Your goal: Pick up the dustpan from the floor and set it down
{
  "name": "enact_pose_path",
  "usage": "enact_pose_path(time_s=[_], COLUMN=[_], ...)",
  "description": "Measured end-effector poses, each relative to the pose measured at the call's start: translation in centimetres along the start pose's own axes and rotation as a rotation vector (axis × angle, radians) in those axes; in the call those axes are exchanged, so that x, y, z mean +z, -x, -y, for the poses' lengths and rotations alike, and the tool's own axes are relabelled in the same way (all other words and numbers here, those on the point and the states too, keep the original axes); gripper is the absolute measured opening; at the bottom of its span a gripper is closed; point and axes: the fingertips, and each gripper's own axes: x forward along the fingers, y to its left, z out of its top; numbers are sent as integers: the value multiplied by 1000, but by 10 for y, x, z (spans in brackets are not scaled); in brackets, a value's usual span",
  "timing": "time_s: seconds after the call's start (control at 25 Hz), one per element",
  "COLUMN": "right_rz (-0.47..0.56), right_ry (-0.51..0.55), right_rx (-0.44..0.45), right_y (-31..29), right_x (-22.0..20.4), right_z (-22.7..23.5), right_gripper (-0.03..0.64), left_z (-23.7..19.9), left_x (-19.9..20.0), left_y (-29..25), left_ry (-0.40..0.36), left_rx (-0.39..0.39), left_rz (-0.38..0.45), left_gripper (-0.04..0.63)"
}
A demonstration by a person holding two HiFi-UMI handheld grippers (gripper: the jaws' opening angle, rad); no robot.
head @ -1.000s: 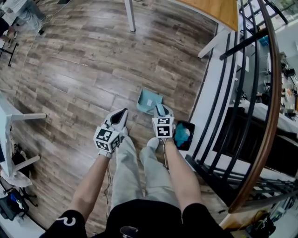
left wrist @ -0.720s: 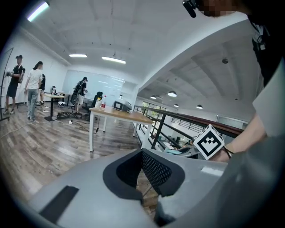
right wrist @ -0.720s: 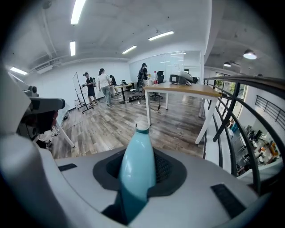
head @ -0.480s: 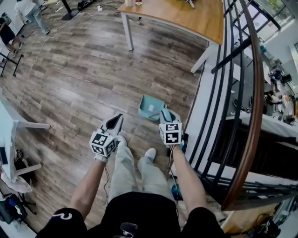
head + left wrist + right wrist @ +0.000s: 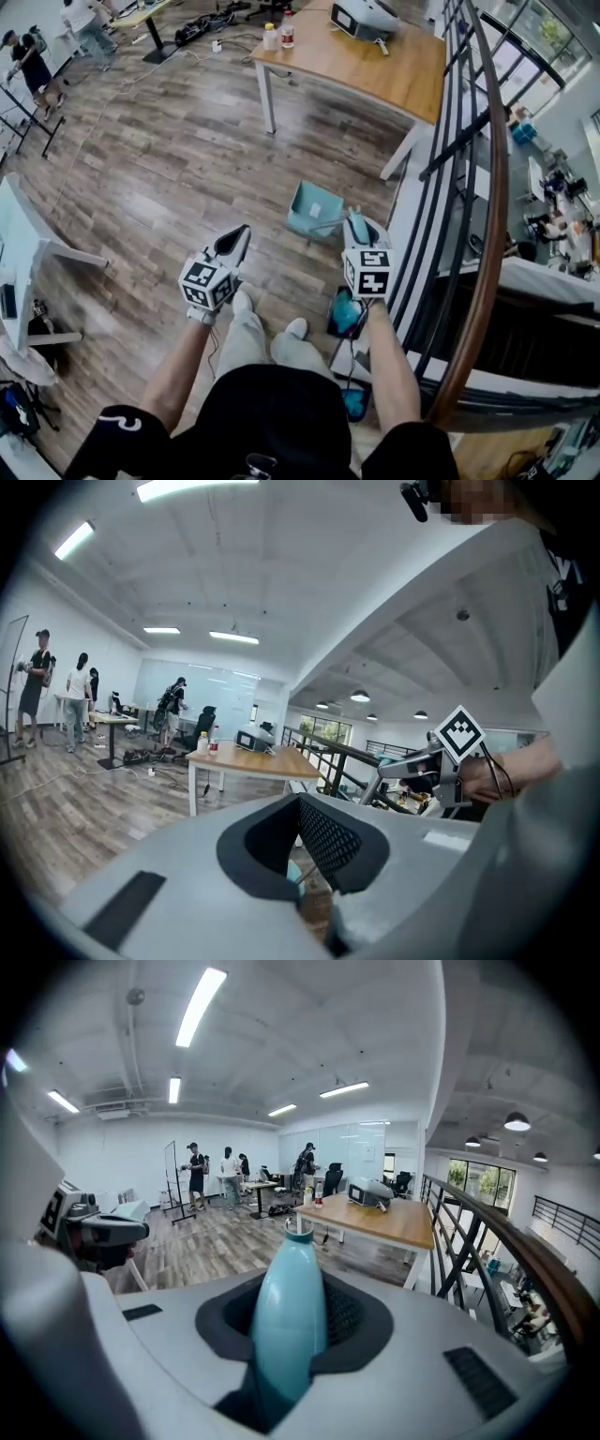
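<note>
The right gripper (image 5: 357, 225) has its fingers (image 5: 352, 1321) clamped on the fat teal handle (image 5: 289, 1316) of the dustpan (image 5: 312, 208). The handle fills the narrow gap between the pads. The pan itself hangs at about 11 o'clock from that gripper, held up off the wooden floor (image 5: 159, 159). The left gripper (image 5: 236, 239) is at 9 o'clock of the right one and apart from the dustpan. Its fingers (image 5: 328, 841) stand a little apart with nothing between them. A wooden surface (image 5: 375, 66) carrying two bottles (image 5: 277, 36) lies at 12 o'clock of the pan. A dark railing (image 5: 478, 234) runs along at 3 o'clock.
</note>
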Motion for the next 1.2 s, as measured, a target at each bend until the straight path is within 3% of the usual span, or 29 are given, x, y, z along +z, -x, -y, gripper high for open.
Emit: enact_pose_path(time_s=[0.48, 0.72, 1.2], right_rz=[118, 131, 129], right_ry=[32, 37, 53], right_rx=[12, 16, 34], right_y=[71, 75, 80], right_x=[92, 101, 91], right_z=[29, 31, 19], right_gripper=[87, 89, 89], left_z=[26, 42, 55], left_x=[88, 123, 125], left_y=[6, -1, -1], left_ry=[-81, -129, -134], left_rx=[49, 49, 27], left_rz=[64, 94, 99], left_gripper=[-3, -3, -3])
